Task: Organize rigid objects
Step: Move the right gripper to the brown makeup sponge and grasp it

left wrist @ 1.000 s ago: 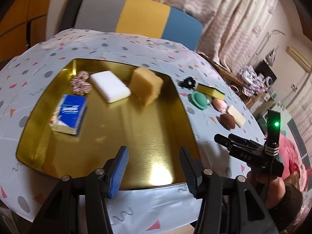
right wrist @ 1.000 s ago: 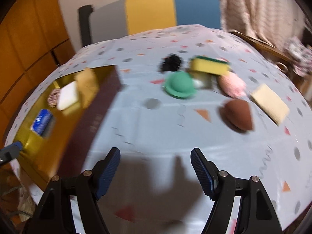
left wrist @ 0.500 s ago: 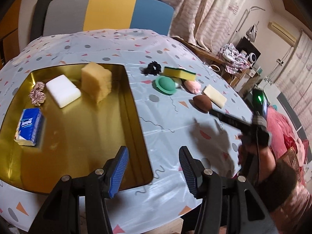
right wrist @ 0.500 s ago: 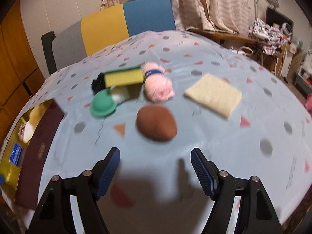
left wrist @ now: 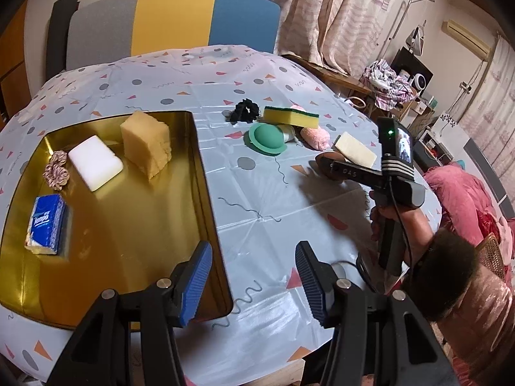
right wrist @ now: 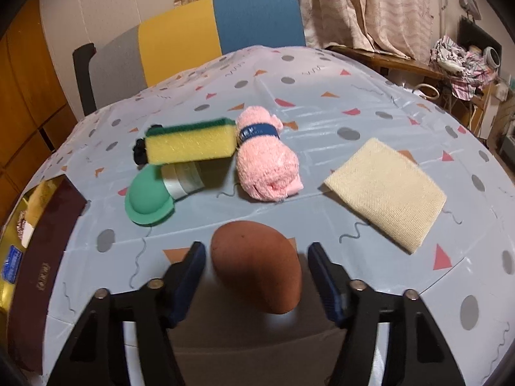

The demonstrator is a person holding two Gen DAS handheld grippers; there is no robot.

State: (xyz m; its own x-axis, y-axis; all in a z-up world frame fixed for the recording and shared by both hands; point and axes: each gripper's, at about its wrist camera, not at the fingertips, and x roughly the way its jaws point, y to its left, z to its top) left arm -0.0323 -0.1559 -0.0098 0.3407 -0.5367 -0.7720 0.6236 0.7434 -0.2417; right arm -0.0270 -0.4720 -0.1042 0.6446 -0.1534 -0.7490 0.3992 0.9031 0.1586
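The brown egg-shaped sponge [right wrist: 257,265] lies on the table [right wrist: 322,90] at lower centre of the right wrist view, between the right gripper's [right wrist: 254,276] jaws, which have just been closing yet stand clear of it on both sides. Above it lie a pink rolled towel [right wrist: 267,167] and a cream cloth pad [right wrist: 386,189]. The left gripper's [left wrist: 252,278] jaws hang released over the gold tray's [left wrist: 128,225] right edge.

Your right gripper [right wrist: 254,276], jaws just closing, has the brown egg [right wrist: 257,273] between its fingers [right wrist: 190,276], untouched.
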